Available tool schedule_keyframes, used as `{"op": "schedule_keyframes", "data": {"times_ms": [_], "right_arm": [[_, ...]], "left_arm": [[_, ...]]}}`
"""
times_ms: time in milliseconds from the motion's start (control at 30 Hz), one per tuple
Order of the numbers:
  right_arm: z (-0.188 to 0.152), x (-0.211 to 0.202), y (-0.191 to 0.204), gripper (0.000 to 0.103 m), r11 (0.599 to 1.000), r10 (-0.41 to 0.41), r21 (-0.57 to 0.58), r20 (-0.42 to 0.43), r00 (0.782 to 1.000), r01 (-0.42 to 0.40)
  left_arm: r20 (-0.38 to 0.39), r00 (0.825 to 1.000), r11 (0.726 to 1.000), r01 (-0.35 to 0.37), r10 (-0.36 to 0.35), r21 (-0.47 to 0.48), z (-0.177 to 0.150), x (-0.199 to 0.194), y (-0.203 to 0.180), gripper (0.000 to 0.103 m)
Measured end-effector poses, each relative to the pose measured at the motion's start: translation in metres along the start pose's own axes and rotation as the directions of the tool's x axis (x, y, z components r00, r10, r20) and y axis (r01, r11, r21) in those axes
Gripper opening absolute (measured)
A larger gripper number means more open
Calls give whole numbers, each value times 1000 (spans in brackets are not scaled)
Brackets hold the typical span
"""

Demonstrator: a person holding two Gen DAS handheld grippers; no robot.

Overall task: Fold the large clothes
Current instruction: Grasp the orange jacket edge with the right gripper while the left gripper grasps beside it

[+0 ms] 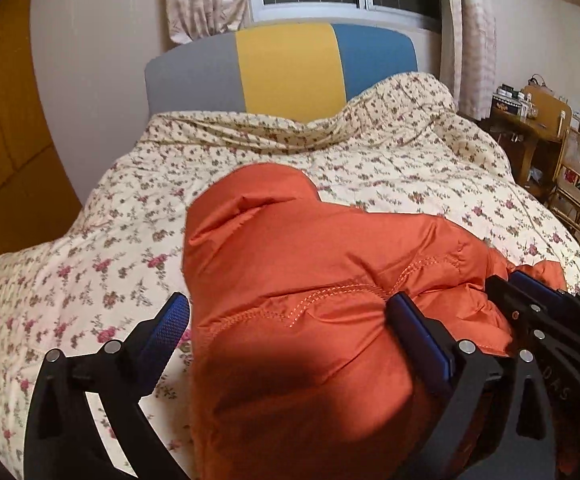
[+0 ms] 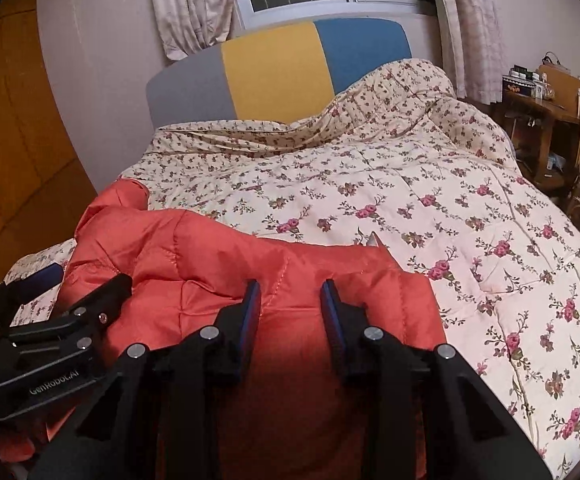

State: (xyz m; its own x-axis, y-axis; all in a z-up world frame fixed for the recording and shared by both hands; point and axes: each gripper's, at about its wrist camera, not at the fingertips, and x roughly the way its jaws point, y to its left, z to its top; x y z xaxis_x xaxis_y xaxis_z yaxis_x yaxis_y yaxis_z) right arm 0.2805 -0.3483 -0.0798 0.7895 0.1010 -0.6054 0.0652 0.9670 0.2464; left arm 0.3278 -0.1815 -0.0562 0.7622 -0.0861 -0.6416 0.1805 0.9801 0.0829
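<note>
- Bedroom: a floral quilt (image 2: 430,208) covers the bed.
- An orange padded jacket (image 1: 310,280) lies bunched on the quilt's near edge, partly folded, not yet flat.
- Left gripper (image 1: 290,320) gapes wide around the jacket; right gripper (image 2: 290,304) stands narrowly parted over the fabric, not pinching.

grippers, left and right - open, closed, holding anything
Left gripper: open wide, straddling the orange puffer jacket, not gripping it.
Right gripper: partly closed above the jacket, nothing pinched.

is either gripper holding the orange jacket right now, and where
Neither grips it: the left gripper stands wide open around the orange puffer jacket, and the right gripper is open above a quilted panel.
</note>
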Motion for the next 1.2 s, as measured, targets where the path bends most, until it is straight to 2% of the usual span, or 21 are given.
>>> {"op": "schedule_keyframes", "data": {"times_ms": [200,600,700,933,1033,1100,1133,1200], "right_arm": [[-2,13,-8,30,1000,18,26,-20,1000,-17],[3,73,-20,30,998,60,44,-178,982,-53],[-1,77,-21,30,998,53,48,-163,985,-46],[-11,42,-28,35,991,105,79,-14,994,-104],[-19,11,-31,37,992,83,93,70,994,-90],[-28,-7,-32,37,992,82,87,81,993,-89],[-33,-14,-31,38,994,79,73,85,993,-85],[-42,-23,-29,38,996,71,41,90,993,-75]], "left_arm": [[-27,1000,1000,10,-10,-4,-2,16,-5,100],[-118,993,1000,-15,15,-1,-3,63,-9,100],[-135,991,1000,-11,9,-14,-4,71,-7,100],[-76,997,999,-29,30,23,-10,51,-12,100],[-44,999,999,6,-5,33,-16,24,-9,100],[-25,998,998,61,-61,16,-22,3,-7,100],[-5,994,994,113,-113,6,-31,-12,-7,100],[21,990,990,138,-139,27,-44,-26,-14,100]]}}
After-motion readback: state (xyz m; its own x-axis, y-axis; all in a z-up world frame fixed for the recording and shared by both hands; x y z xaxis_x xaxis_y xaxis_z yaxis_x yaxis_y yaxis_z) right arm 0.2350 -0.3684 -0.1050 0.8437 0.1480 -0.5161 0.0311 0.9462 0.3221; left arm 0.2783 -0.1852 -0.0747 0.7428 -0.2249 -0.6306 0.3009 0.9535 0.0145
